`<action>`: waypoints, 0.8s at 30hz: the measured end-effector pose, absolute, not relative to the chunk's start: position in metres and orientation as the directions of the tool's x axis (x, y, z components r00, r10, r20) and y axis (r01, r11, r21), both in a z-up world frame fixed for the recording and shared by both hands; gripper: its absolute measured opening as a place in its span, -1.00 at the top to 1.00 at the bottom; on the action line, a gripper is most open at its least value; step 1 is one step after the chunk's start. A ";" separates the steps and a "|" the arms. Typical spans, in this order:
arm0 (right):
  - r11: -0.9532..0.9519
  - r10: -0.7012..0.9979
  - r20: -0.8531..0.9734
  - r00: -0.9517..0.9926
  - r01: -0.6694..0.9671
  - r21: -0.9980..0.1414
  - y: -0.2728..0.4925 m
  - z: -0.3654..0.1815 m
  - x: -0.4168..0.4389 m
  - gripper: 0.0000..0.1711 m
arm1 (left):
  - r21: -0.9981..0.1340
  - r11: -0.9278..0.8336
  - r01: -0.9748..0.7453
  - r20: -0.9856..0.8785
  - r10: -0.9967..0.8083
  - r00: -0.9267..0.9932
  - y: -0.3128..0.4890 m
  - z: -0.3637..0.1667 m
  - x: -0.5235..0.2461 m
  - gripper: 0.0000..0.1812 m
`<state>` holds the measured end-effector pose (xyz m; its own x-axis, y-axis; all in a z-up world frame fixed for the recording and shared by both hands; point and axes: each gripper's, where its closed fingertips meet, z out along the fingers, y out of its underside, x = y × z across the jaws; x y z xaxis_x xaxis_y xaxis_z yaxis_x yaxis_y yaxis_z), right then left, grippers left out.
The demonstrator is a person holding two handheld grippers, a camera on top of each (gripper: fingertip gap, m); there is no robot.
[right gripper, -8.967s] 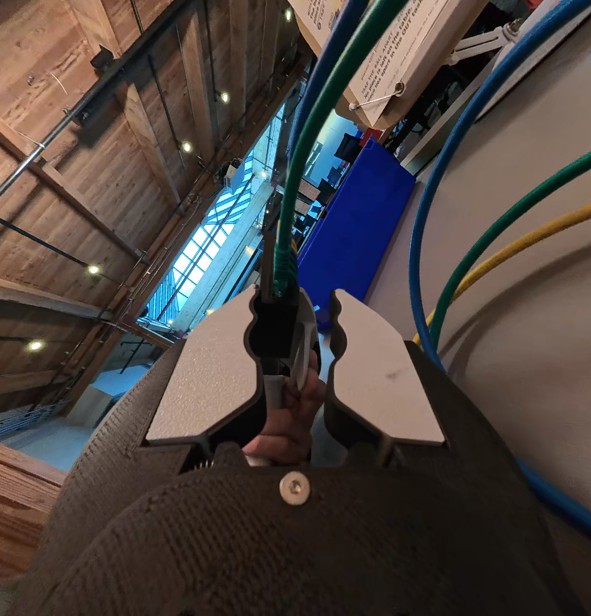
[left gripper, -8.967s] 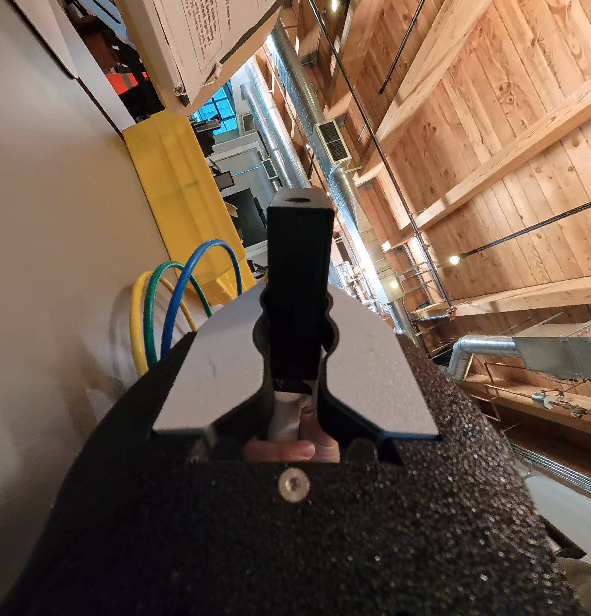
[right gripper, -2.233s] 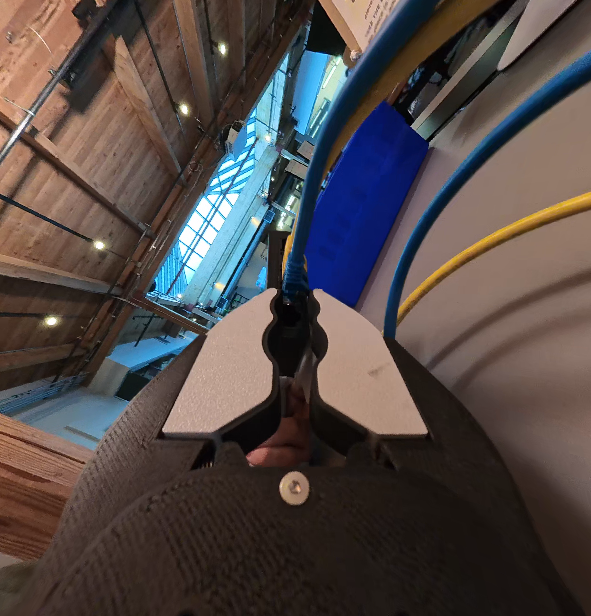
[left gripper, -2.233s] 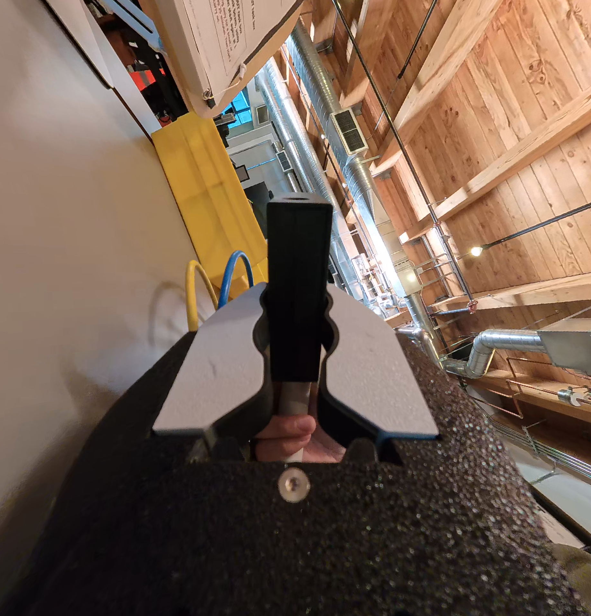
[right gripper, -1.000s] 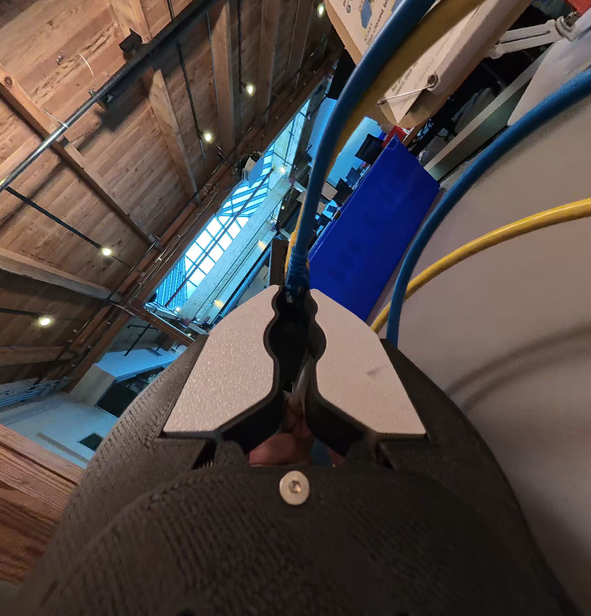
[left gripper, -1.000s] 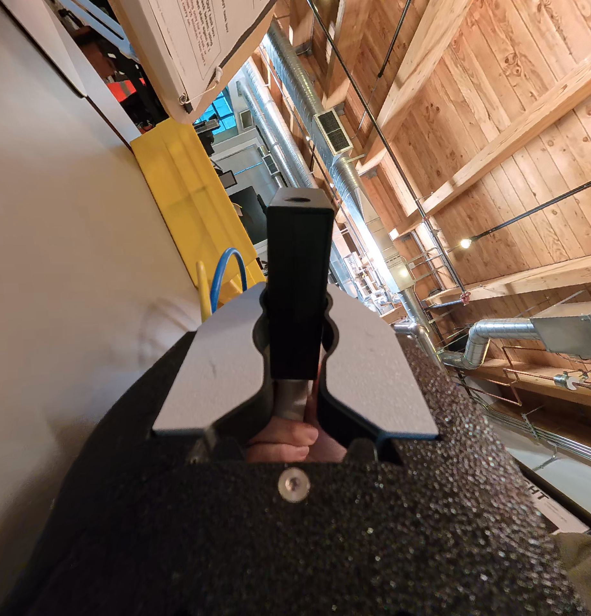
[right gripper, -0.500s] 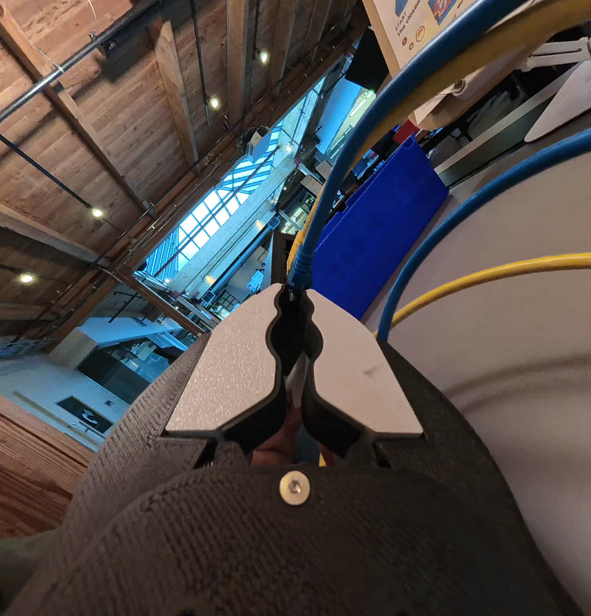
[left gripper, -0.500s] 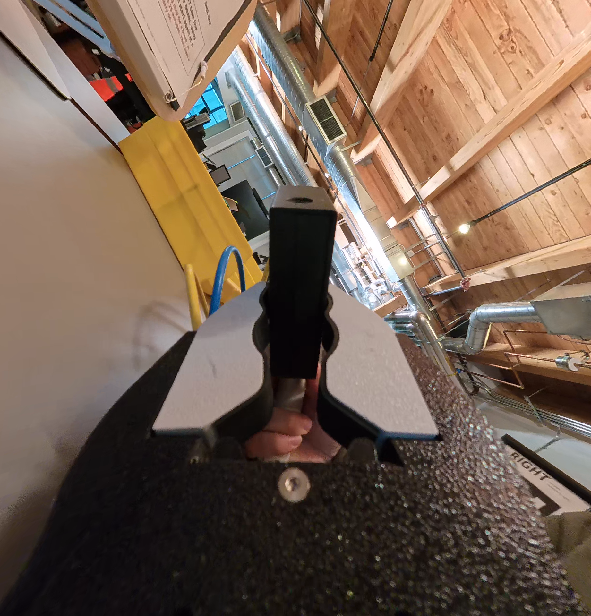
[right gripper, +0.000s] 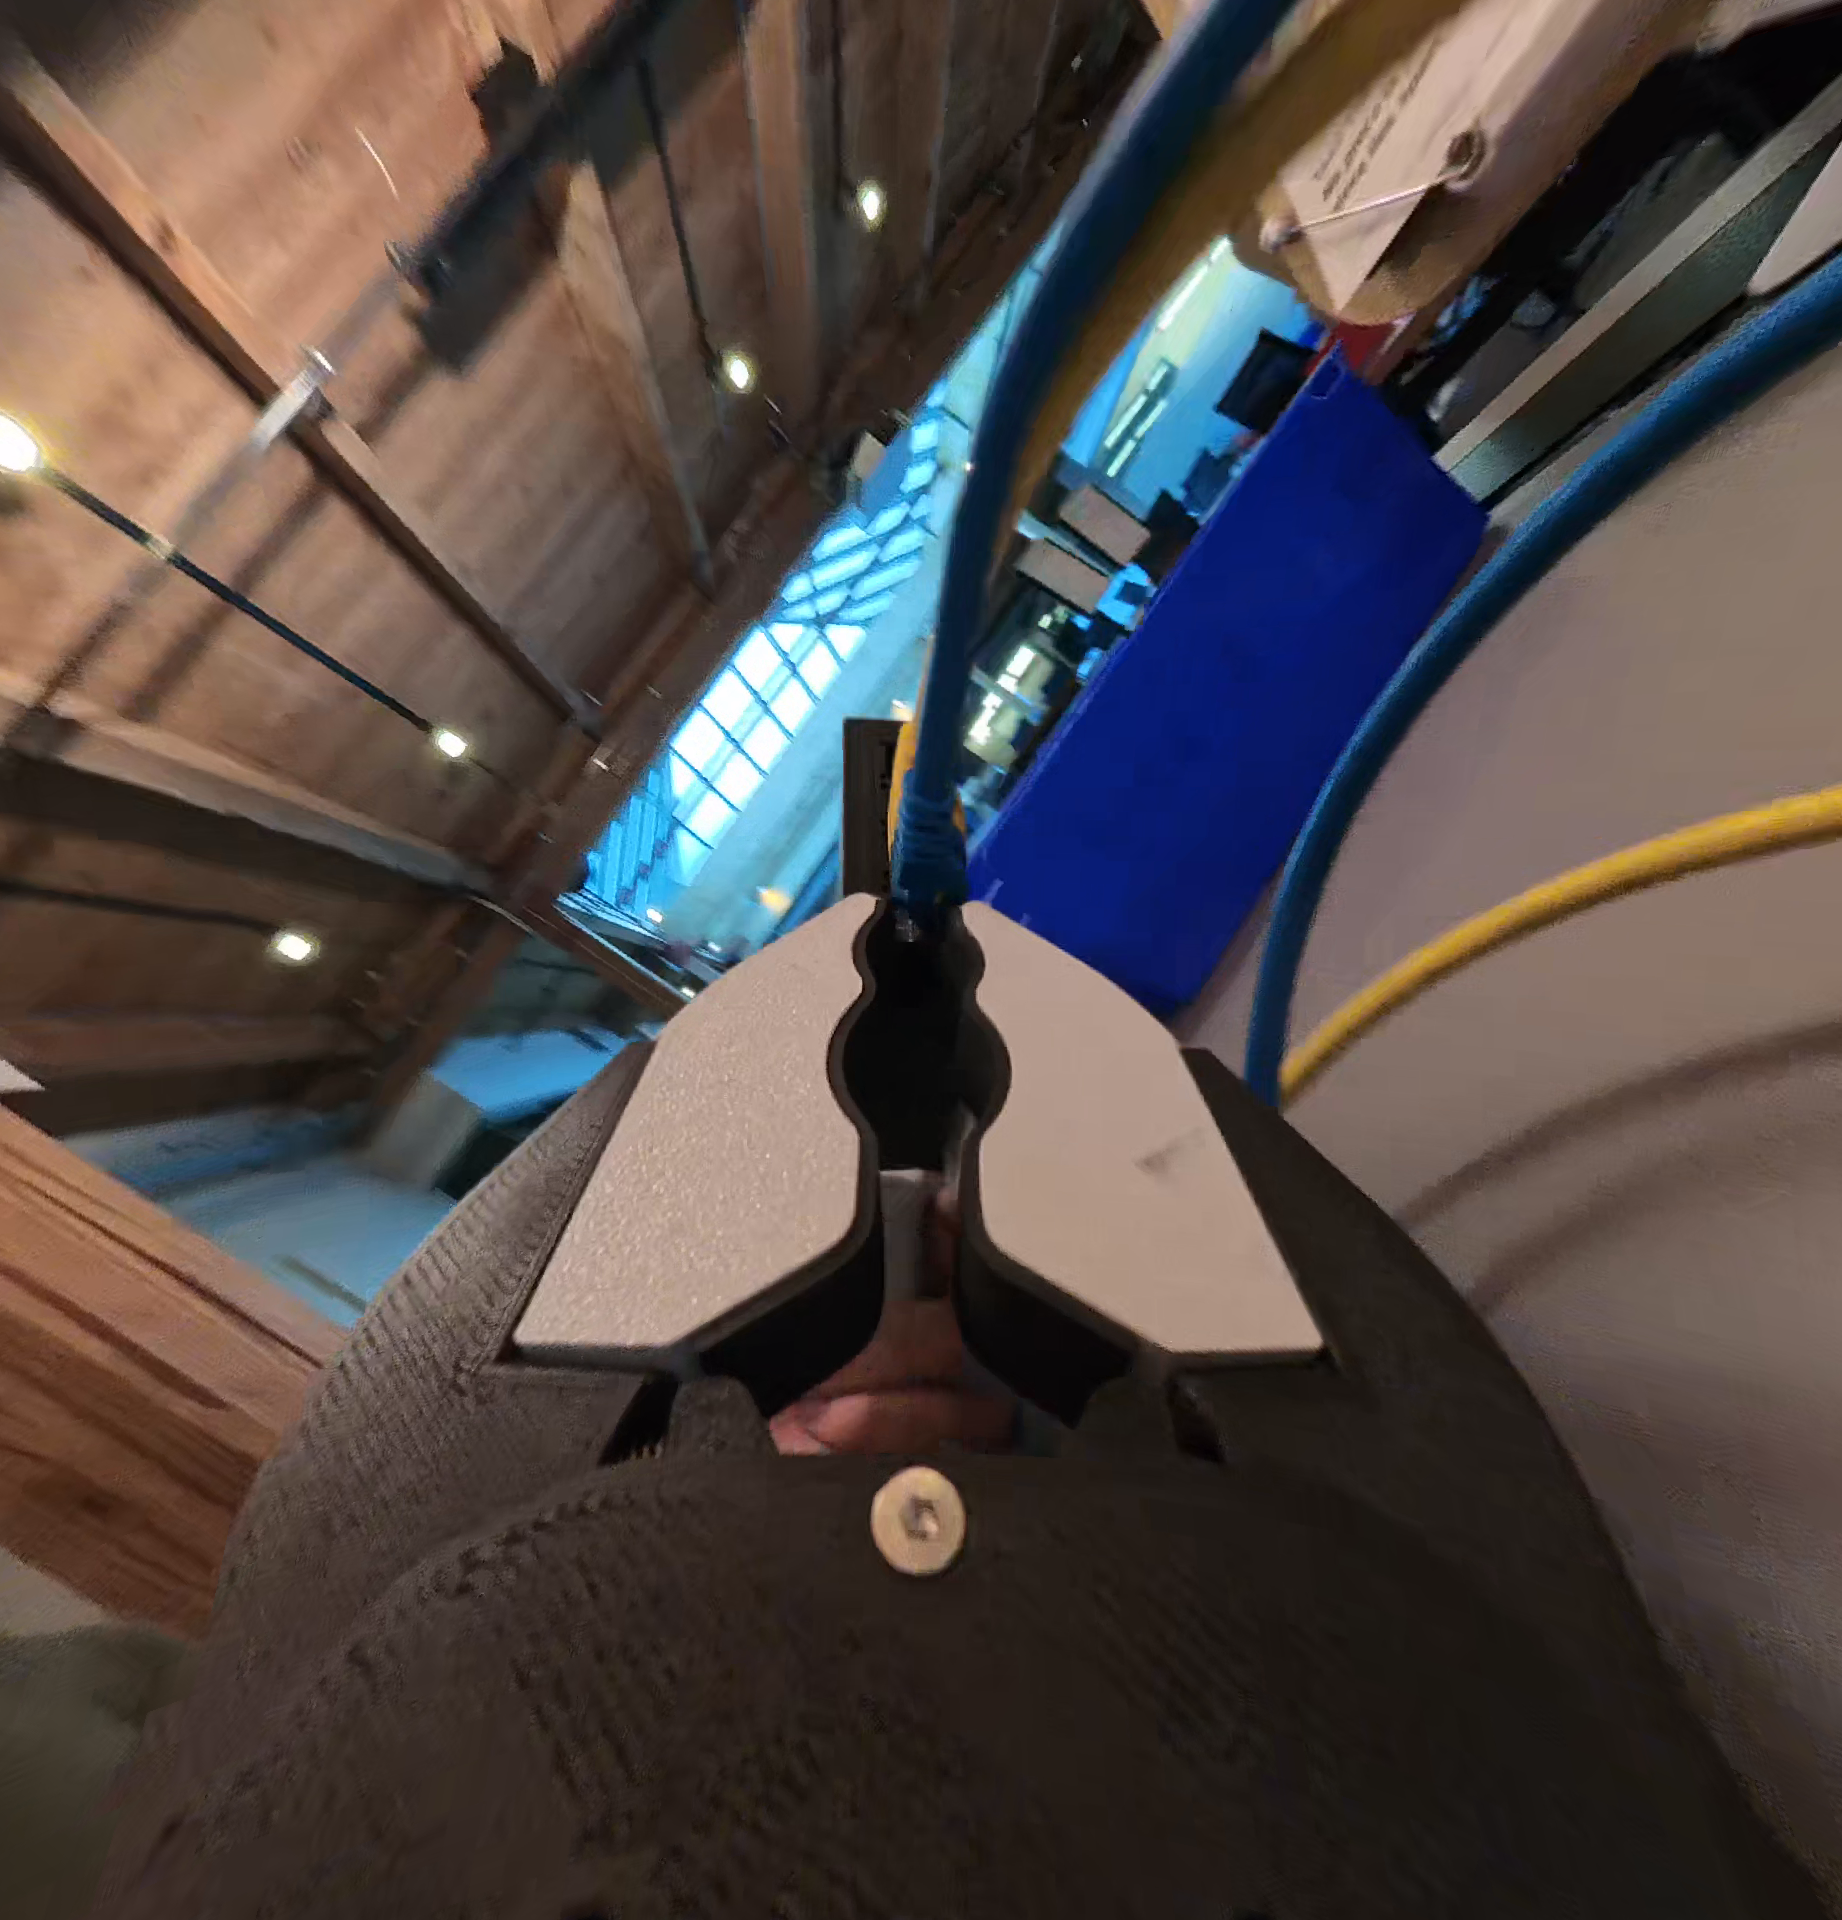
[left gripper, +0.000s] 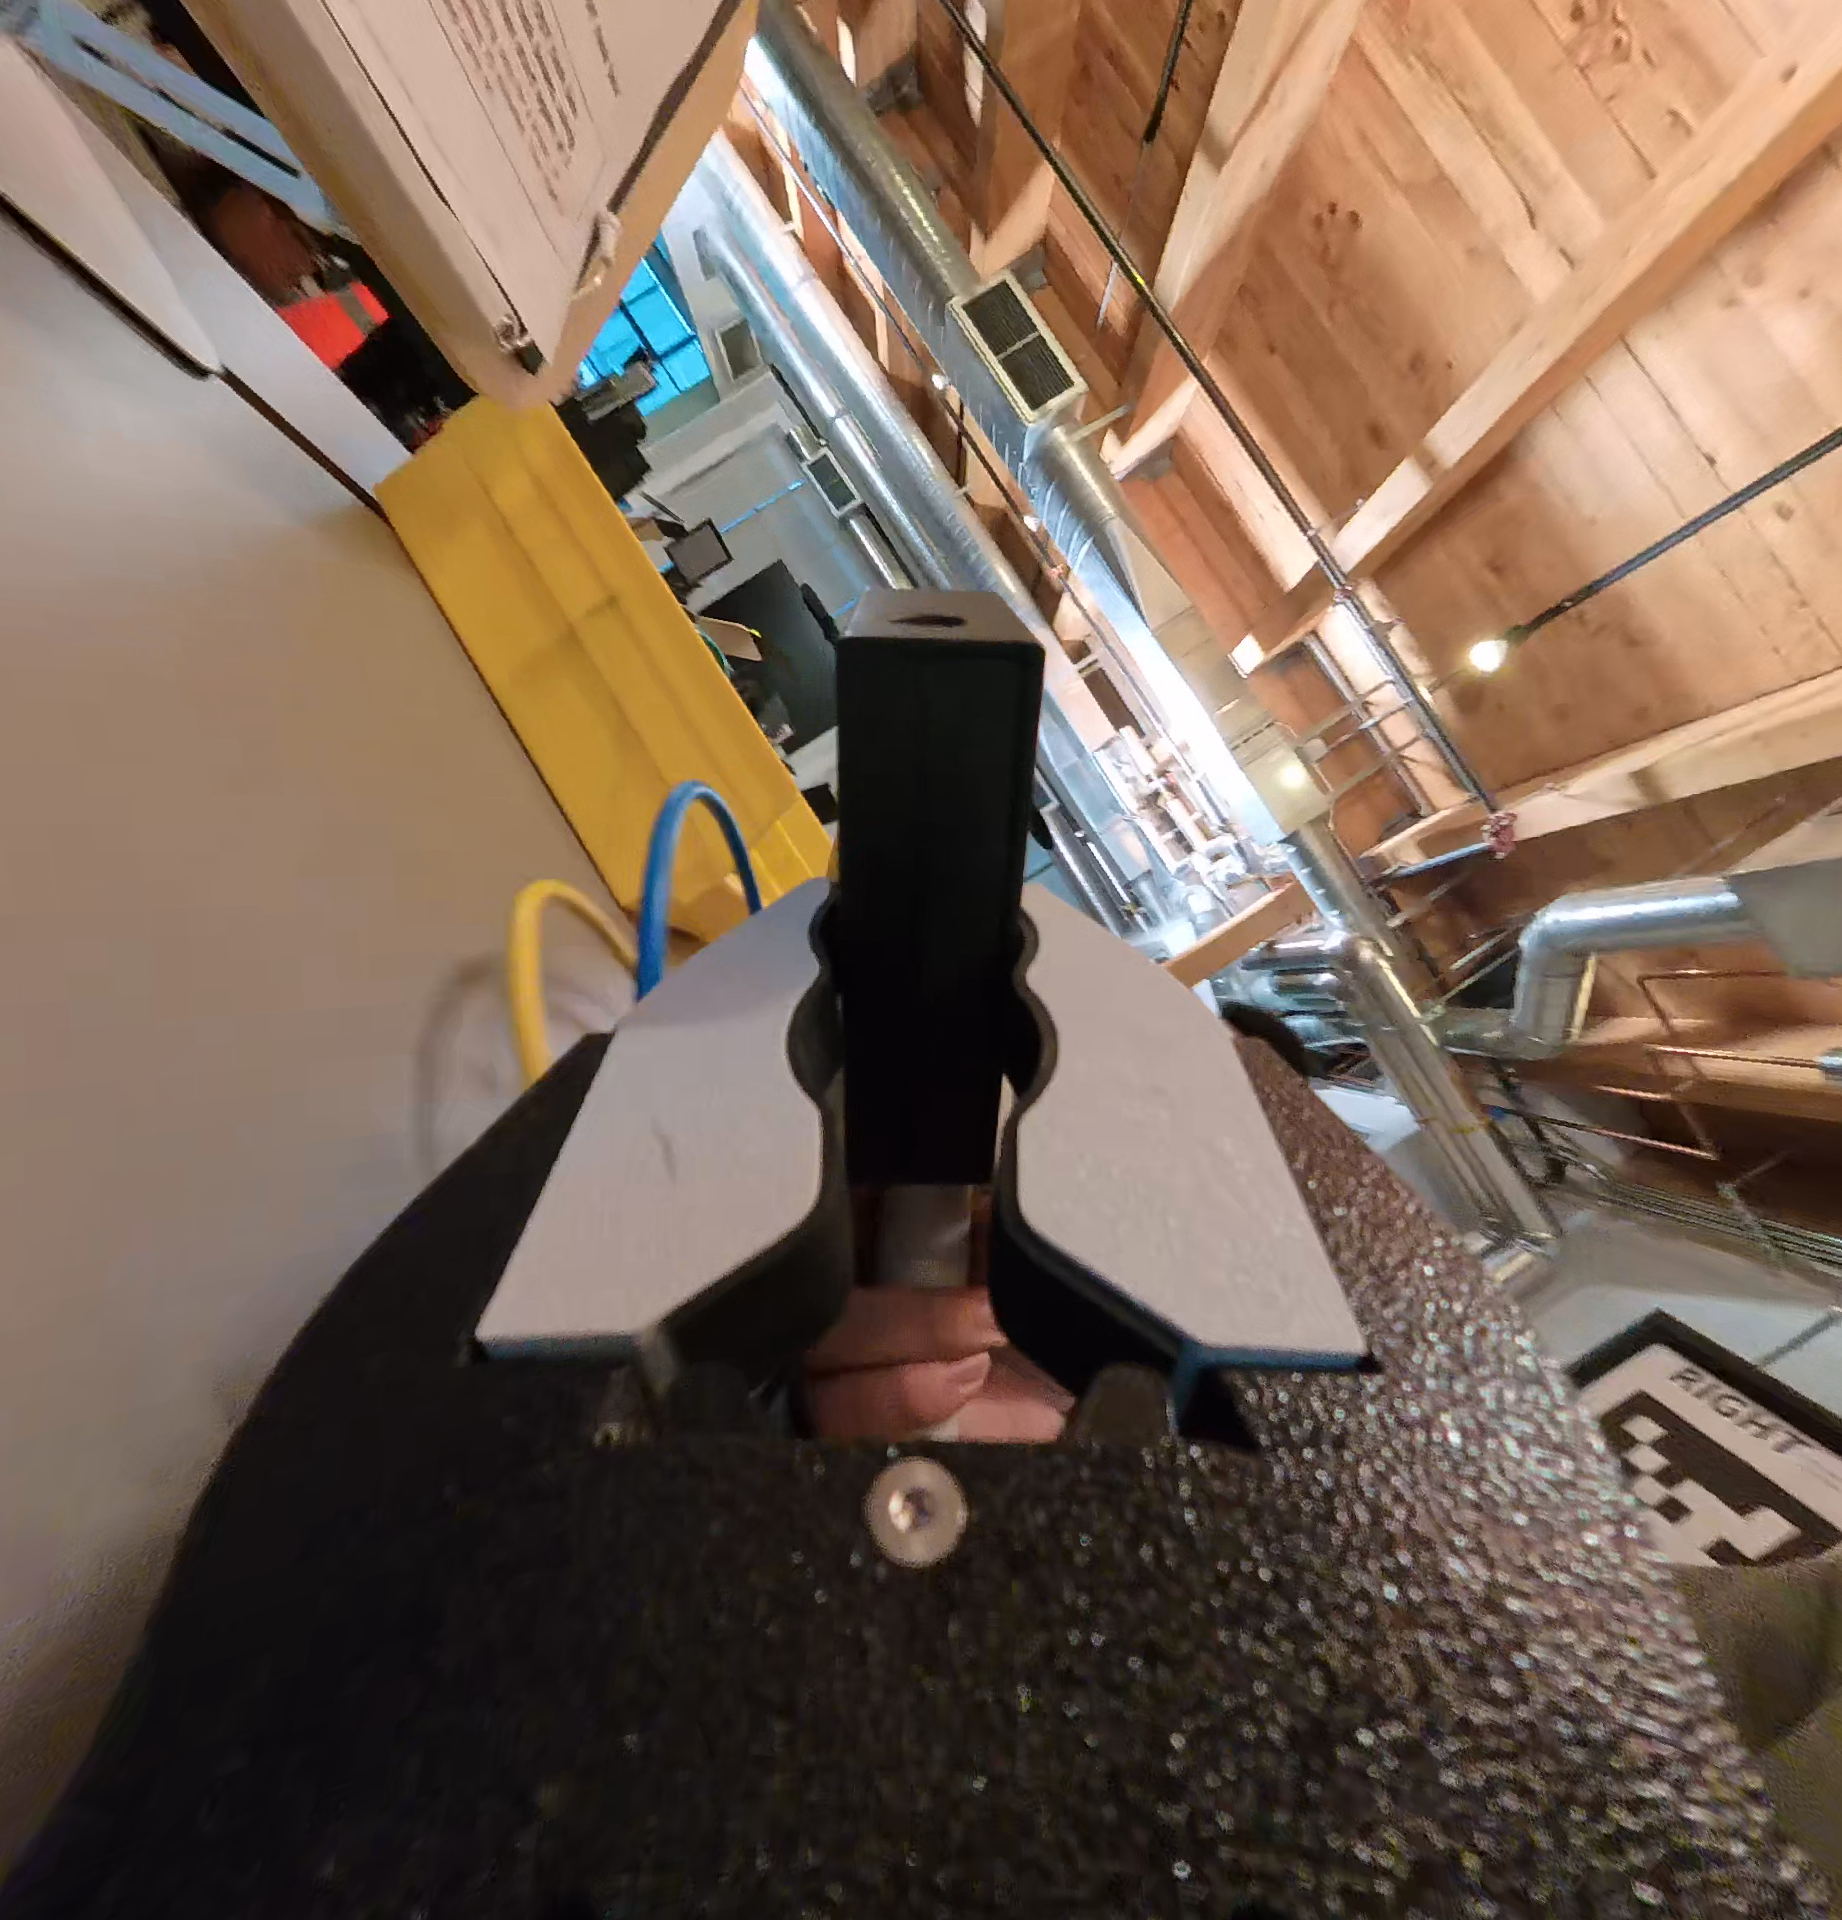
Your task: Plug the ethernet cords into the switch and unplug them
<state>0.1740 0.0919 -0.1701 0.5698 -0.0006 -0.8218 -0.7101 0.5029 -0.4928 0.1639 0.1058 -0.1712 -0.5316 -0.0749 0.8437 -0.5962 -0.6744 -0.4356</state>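
At the centre of the left wrist view, the left gripper (left gripper: 922, 997) has its jaws clamped on the black switch (left gripper: 932, 883), while the right gripper (right gripper: 922, 935) has its jaws clamped on the blue cord (right gripper: 974, 520) plug at frame centre, beside the yellow cord (right gripper: 1561, 894) on the tabletop (right gripper: 1644, 1039).

Matt black switch (left gripper: 932, 883), wooden ceiling (left gripper: 1519, 260)

- The right gripper (right gripper: 922, 920) is clamped on the plug end of the blue cord (right gripper: 932, 831), its grey fingers (right gripper: 730, 1153) nearly together.
- The blue cord rises from the tips and arcs toward the top edge, then loops down over the pale table (right gripper: 1623, 1039).
- A yellow cord (right gripper: 1519, 894) curves across the table beside the blue loop.
- A black switch (right gripper: 863, 800) shows just behind the plug.
- A blue bin (right gripper: 1208, 748) stands beyond.
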 end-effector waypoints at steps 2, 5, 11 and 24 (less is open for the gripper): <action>0.523 0.020 -0.829 0.559 -0.712 -0.468 0.092 -0.169 0.174 0.87 | -0.407 -0.681 -0.609 0.850 -0.037 -0.526 0.107 -0.170 0.164 0.70; 0.554 -0.006 -0.833 0.553 -0.692 -0.463 0.092 -0.169 0.176 0.81 | -0.389 -0.690 -0.610 0.851 -0.016 -0.525 0.106 -0.169 0.163 0.70; 0.584 -0.018 -0.814 0.580 -0.655 -0.479 0.092 -0.166 0.175 0.86 | -0.377 -0.692 -0.616 0.854 -0.003 -0.520 0.105 -0.169 0.163 0.70; 0.574 -0.137 -0.713 0.687 -0.532 -0.623 0.081 -0.157 0.181 0.92 | -0.388 -0.693 -0.608 0.855 -0.024 -0.518 0.109 -0.169 0.164 0.70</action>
